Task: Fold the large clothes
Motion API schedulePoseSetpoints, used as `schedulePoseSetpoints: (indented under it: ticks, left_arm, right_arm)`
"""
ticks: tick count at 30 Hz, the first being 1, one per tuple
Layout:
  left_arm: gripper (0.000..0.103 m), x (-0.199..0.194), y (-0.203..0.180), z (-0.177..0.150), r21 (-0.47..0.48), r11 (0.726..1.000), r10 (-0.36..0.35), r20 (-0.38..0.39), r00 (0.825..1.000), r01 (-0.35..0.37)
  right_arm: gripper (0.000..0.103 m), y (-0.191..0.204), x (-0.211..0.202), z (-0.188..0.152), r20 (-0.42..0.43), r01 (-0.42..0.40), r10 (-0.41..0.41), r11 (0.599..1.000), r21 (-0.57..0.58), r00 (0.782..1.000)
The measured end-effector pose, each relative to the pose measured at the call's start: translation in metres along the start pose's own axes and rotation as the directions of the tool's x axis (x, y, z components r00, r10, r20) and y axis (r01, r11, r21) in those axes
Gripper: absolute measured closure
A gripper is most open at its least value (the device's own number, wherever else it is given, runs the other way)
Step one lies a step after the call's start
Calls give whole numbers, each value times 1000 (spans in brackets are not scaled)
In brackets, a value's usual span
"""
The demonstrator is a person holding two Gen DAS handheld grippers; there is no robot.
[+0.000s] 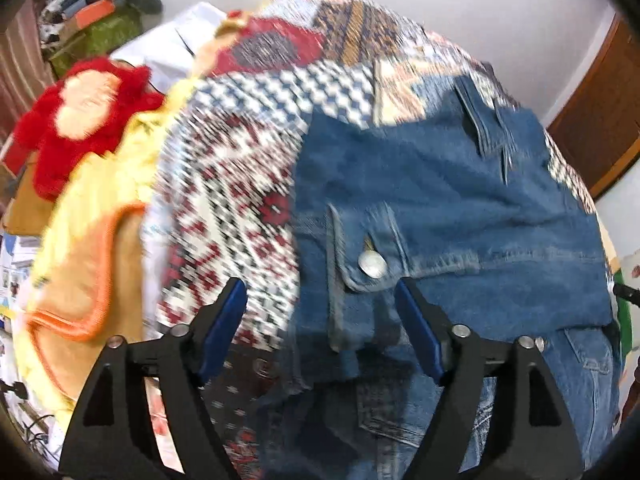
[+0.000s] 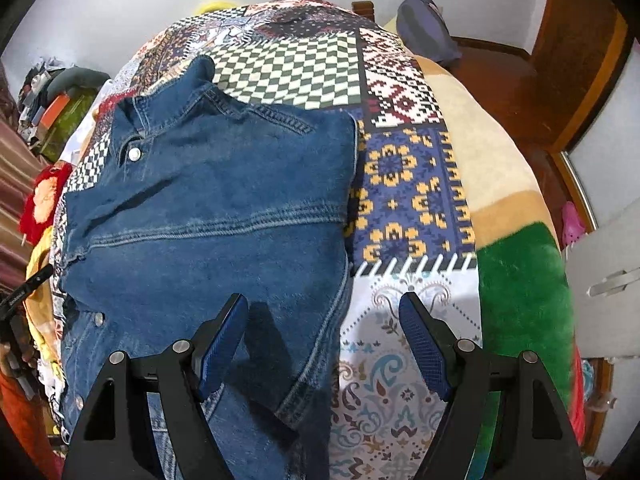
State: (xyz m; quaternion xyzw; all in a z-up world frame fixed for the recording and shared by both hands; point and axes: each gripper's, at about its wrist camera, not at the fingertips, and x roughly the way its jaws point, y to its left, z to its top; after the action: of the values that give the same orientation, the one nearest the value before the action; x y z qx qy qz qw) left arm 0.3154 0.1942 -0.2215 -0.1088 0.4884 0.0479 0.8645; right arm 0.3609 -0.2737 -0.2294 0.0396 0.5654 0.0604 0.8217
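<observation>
Patchwork bedspread (image 2: 304, 76) covers the bed; at its left edge lies a red fluffy garment (image 1: 80, 120). My left gripper (image 1: 320, 312) hangs apart over the denim jacket (image 2: 208, 208), nothing clamped. My right gripper (image 2: 322, 328) straddles the jacket's right hem, jaws apart.

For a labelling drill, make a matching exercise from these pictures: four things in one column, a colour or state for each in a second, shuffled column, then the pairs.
Things:
1. jacket
2. blanket
3. left gripper
4. fluffy toy

Colour or state:
A. red with a pale orange middle
B. blue denim, lying spread on the patchwork bedspread
C. open, nothing between its pads
D. green and cream, at the bed's right edge

Pairs: 1-B, 2-D, 3-C, 4-A
</observation>
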Motion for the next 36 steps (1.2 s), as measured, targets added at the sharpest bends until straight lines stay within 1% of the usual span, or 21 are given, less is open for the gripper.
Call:
schedulePoseSetpoints:
  ticks: [2,5,8,12,16,19,21,22,24,25,26,27,28,29,31,32,33,34,36]
  left_arm:
    - [23,-7,8,9,0,1000,26,26,999,-26]
    - [23,-1,22,28,-17,999,42,15,999,-42]
    - [23,15,31,43,-38,999,20,-9,1000,-20]
    - [23,44,33,58,-65,998,-22,-56,998,19]
    - [23,74,28,66,-80,995,-72,-99,992,64]
    - [23,96,25,69,-91,993,-87,-136,987,75]
    - [25,104,25,69,-96,992,-90,-136,987,77]
    - [28,108,25,70,-99,992,-91,-125,988,78]
    - [39,112,25,71,-113,988,-113,-114,987,100]
    - [50,115,25,71,-129,983,-148,-111,983,133]
    - [62,117,25,71,-140,978,-171,-112,979,155]
    - [66,120,23,72,-155,972,-193,-115,974,174]
    - [70,123,21,72,-165,970,-200,-114,973,180]
    - [77,123,20,72,-167,968,-205,-113,972,185]
    - [84,121,16,73,-161,969,-204,-99,974,186]
    - [88,116,13,74,-138,975,-187,-85,979,175]
    - [89,112,11,75,-119,979,-173,-74,982,163]
    - [90,104,8,78,-93,986,-144,-55,988,138]
    - [93,95,6,82,-72,991,-117,-31,993,114]
  right_arm:
    - [27,-1,0,7,4,-14,14,1000,5,1000]
    - [27,-1,2,18,5,-28,28,1000,6,1000]
    - [27,-1,4,33,13,-29,29,1000,-3,999]
    - [27,-4,14,53,14,-30,30,999,-12,999]
    - [27,-13,39,74,-31,-42,42,999,15,999]
    - [27,-20,59,87,-56,-58,60,997,41,997]
    - [30,-23,71,94,-71,-78,82,996,51,994]
    - [35,-22,74,95,-67,-85,88,995,53,994]
    - [45,-21,78,99,-44,-109,112,992,56,993]
    - [55,-20,80,100,-37,-128,130,990,55,991]
    - [59,-19,83,101,-38,-141,144,988,55,989]
    - [61,-18,86,102,-29,-131,133,990,55,991]
    - [67,-16,87,103,-20,-121,122,992,46,992]
    - [76,-14,89,104,-16,-112,112,993,29,994]
    - [86,-9,91,109,-4,-81,81,997,-11,997]
    - [89,-7,91,112,6,-71,71,997,-26,997]
    - [90,-4,90,117,18,-58,59,997,-46,998]
    - [91,-3,90,120,27,-47,48,997,-56,998]
    - [92,4,89,133,51,-23,27,997,-78,998]
